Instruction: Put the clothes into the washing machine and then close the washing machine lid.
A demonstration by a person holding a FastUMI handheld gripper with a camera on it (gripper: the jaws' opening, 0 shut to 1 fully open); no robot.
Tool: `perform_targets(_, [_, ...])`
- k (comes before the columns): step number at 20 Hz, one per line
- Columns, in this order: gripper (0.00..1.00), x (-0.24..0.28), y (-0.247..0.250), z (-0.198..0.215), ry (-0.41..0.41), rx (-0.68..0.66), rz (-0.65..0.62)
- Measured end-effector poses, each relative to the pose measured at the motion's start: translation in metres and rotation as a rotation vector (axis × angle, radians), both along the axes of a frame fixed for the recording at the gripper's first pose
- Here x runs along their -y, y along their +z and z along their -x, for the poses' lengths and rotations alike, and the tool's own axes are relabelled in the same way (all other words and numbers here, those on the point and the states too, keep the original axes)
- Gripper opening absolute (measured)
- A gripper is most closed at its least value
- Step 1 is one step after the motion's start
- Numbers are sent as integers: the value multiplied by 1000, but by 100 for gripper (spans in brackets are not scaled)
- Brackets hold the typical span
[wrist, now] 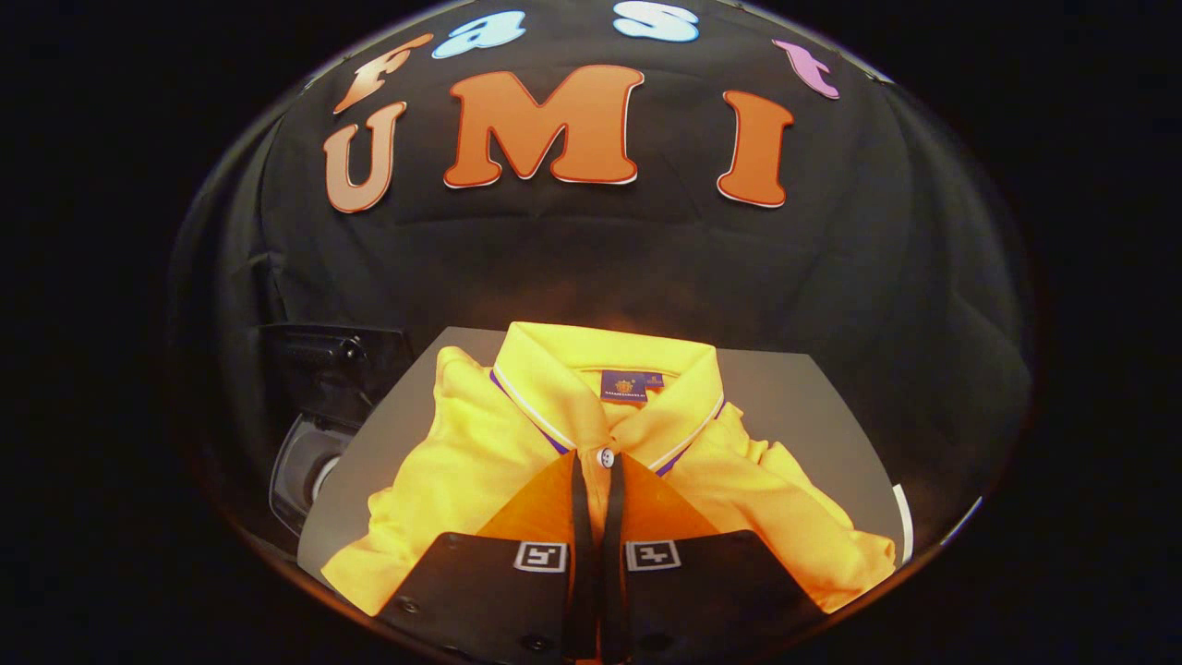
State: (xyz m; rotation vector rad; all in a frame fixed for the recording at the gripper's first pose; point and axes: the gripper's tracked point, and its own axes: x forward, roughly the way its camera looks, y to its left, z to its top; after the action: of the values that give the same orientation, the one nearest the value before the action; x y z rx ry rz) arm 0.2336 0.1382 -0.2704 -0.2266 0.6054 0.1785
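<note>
A folded yellow polo shirt (462, 471) with a white-and-purple trimmed collar lies on the grey table (803, 397). My gripper (597, 459) is down on its front, just below the collar and the white button. The two fingers stand almost together with a narrow strip of the yellow placket pinched between them, so the gripper is shut on the shirt. To the left, past the table's edge and lower down, I see part of the washing machine (319, 416), dark with a pale rounded opening; whether its lid is up I cannot tell.
Black cloth wall stands close behind the table. The table's right edge (903, 517) runs near the shirt's right sleeve. A bare grey strip of table lies between the shirt and the washing machine.
</note>
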Motion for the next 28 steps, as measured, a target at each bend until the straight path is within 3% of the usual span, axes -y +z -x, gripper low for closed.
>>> perform_targets(4, [8, -9, 13, 10, -59, 11, -251])
perform_targets(7, [8, -7, 36, 12, -96, 69, -264])
perform_targets(14, [8, -66, 144, 71, -7, 245, -365])
perform_targets(18, [8, -111, 181, 99, 52, 310, -368])
perform_targets(23, [8, -184, 201, 121, 144, 325, -413])
perform_targets(28, [8, -256, 188, 120, 190, 313, -410])
